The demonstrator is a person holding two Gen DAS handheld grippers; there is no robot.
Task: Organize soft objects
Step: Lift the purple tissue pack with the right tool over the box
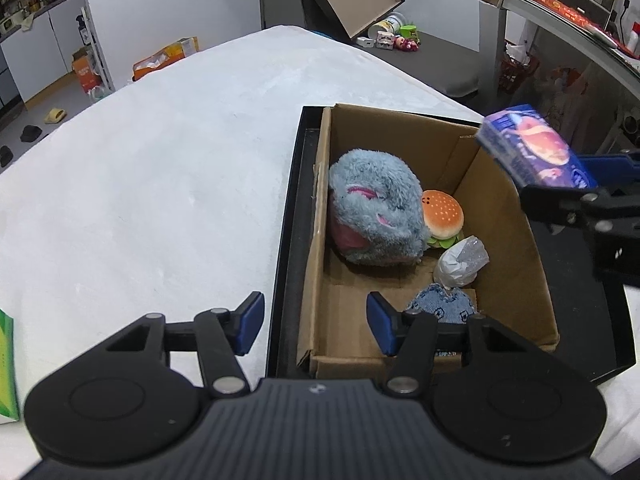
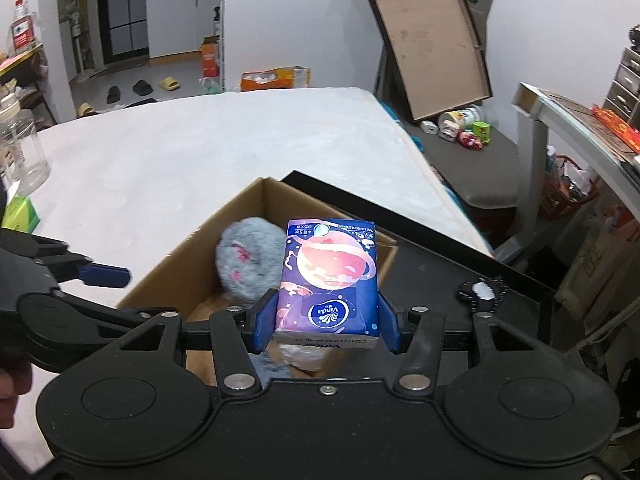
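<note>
Right wrist view: our right tool (image 2: 326,320) clamps a purple Vinda tissue pack (image 2: 330,280) above the cardboard box (image 2: 168,276) on the white surface (image 2: 200,152). Our left tool (image 1: 316,322) stands open and empty, straddling the box's near wall, with a grey plush toy (image 1: 374,208), burger plush (image 1: 443,214) and denim pouch (image 1: 444,304) inside.

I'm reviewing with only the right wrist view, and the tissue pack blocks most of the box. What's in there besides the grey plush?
Observer: A burger toy sits against the grey plush inside the cardboard box.
Operator: Anything nearer the front?
Observer: A knotted clear bag and a denim piece.
Operator: Is the left gripper holding anything?
Observer: No, the left gripper is open, straddling the box's left wall.
</note>
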